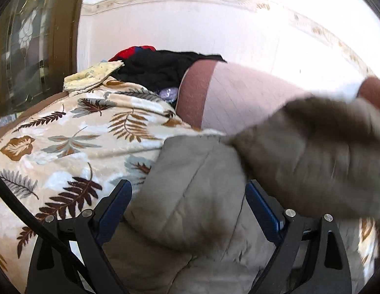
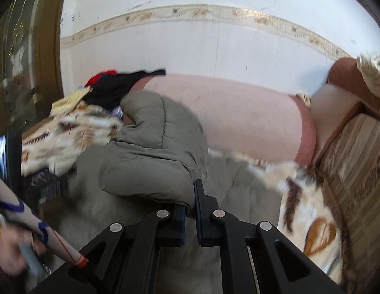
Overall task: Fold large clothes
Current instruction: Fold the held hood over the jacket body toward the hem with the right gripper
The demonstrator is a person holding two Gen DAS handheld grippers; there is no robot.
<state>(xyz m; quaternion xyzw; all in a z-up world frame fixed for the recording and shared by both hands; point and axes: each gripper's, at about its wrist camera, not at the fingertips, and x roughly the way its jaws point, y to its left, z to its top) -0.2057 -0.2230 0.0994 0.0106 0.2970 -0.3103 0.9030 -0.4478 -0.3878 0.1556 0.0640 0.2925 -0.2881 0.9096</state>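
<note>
Grey-olive quilted jacket [image 2: 150, 147] lies spread on a leaf-print fleece blanket [image 1: 74, 132] covering the sofa [image 2: 229, 112]. Right gripper [image 2: 190, 208]: jaws clenched on a puffy fold of the jacket, probably a sleeve or hem edge, lifted over the body of the garment. Left gripper [image 1: 188, 210]: jaws released, wide, straddling the padded cloth without pinching it. Judgement: padded fill, so bulky yet light, soft, springy; the smooth shell looks slippery and folds may reopen. Best hold appears to be stitched seams or cuff, not mid-panel. Dark clothes [image 1: 160, 68] heaped at the sofa's far end.
</note>
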